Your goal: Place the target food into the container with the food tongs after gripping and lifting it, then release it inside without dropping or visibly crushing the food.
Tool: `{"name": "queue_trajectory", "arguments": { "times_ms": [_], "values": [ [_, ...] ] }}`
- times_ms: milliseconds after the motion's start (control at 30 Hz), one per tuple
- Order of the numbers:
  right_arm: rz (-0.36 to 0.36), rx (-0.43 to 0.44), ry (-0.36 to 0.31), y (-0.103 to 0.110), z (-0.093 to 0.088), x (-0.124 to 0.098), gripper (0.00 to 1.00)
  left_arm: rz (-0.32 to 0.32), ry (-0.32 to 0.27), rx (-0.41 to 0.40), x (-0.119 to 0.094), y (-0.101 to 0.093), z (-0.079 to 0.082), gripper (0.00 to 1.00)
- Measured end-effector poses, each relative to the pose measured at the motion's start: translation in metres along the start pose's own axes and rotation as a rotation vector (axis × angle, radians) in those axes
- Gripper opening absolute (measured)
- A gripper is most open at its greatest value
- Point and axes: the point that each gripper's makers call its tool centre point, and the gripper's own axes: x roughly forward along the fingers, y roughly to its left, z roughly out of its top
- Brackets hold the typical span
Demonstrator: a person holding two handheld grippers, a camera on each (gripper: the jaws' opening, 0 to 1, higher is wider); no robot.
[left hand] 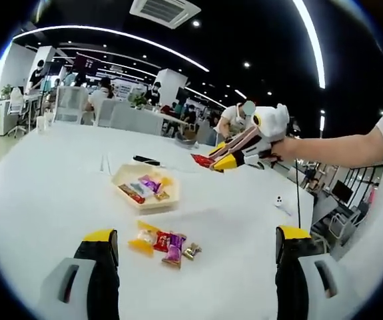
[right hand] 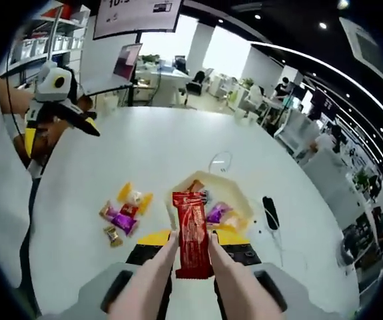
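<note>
Two tong arms in the right gripper (right hand: 192, 248) pinch a red packet (right hand: 191, 233); left gripper (left hand: 194, 243) gapes wide.

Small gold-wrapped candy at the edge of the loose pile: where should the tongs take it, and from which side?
Probably across the middle of the small gold candy, not its ends. Bring the tongs down from above, on the side facing open table: it lies flat at the pile's outer edge, with the purple candy close on the other side.
</note>
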Motion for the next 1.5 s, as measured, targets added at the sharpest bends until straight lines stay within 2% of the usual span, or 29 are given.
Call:
{"name": "queue_trajectory", "arguments": {
  "times_ms": [100,133,200,300,367,400,533,567,600,733,767,833,900,967,1100,1200,1233,1267,1500],
  "values": [
    [-0.001,-0.008,-0.001,-0.001,0.002,0.001,0.22,0.001,-0.001,0.002,0.000,0.001,0.002,0.99],
    [0.001,-0.086,0.007,-0.011,0.011,0.003,0.22,0.009,-0.020,0.015,0.000,0.007,0.016,0.99],
    [-0.007,-0.106,0.003,-0.021,0.016,0.001,0.22,0.006,-0.022,0.032,0.003,0.009,0.020,0.99],
    [0.005,-0.049,-0.037,-0.026,0.025,0.000,0.22,-0.001,0.004,0.048,0.002,0.008,0.021,0.99],
    [0.011,-0.080,-0.023,-0.027,0.024,0.005,0.22,0.002,0.000,0.055,0.000,0.008,0.023,0.99],
    [0.011,-0.107,-0.015,-0.027,0.024,0.007,0.22,0.007,-0.002,0.056,-0.001,0.009,0.022,0.99],
    [0.013,-0.115,-0.014,-0.026,0.024,0.008,0.22,0.012,-0.008,0.055,-0.002,0.010,0.023,0.99],
    [0.007,-0.085,-0.045,-0.028,0.031,0.013,0.22,0.017,0.004,0.029,0.001,0.012,0.015,0.99],
    [0.019,-0.065,-0.054,-0.026,0.032,0.015,0.22,0.012,0.030,0.042,0.000,0.008,0.010,0.99],
    [0.047,-0.126,-0.014,-0.022,0.028,0.021,0.22,0.014,0.014,0.052,-0.004,0.004,0.014,0.99],
    [0.031,-0.140,-0.009,-0.033,0.031,0.019,0.22,0.036,-0.011,0.042,-0.007,0.007,0.018,0.99],
    [0.022,-0.145,-0.007,-0.042,0.034,0.013,0.22,0.039,-0.021,0.032,-0.007,0.007,0.018,0.99],
    [0.018,-0.159,-0.004,-0.047,0.037,0.008,0.22,0.039,-0.009,0.038,-0.007,0.006,0.016,0.99],
    [0.025,-0.171,0.000,-0.048,0.038,0.005,0.22,0.040,-0.006,0.041,-0.007,0.006,0.016,0.99],
    [0.032,-0.201,0.010,-0.050,0.040,0.001,0.22,0.067,-0.044,0.045,-0.014,0.001,0.020,0.99],
    [0.024,-0.201,0.002,-0.053,0.043,0.000,0.22,0.072,-0.058,0.029,-0.014,0.000,0.020,0.99],
    [0.028,-0.161,-0.021,-0.053,0.048,0.000,0.22,0.073,-0.054,0.028,-0.013,-0.002,0.018,0.99],
    [0.036,-0.160,-0.023,-0.053,0.049,0.001,0.22,0.078,-0.046,0.036,-0.015,-0.006,0.017,0.99],
    [0.048,-0.207,-0.012,-0.054,0.057,0.008,0.22,0.097,-0.078,0.037,-0.018,-0.014,0.022,0.99]
  ]
}}
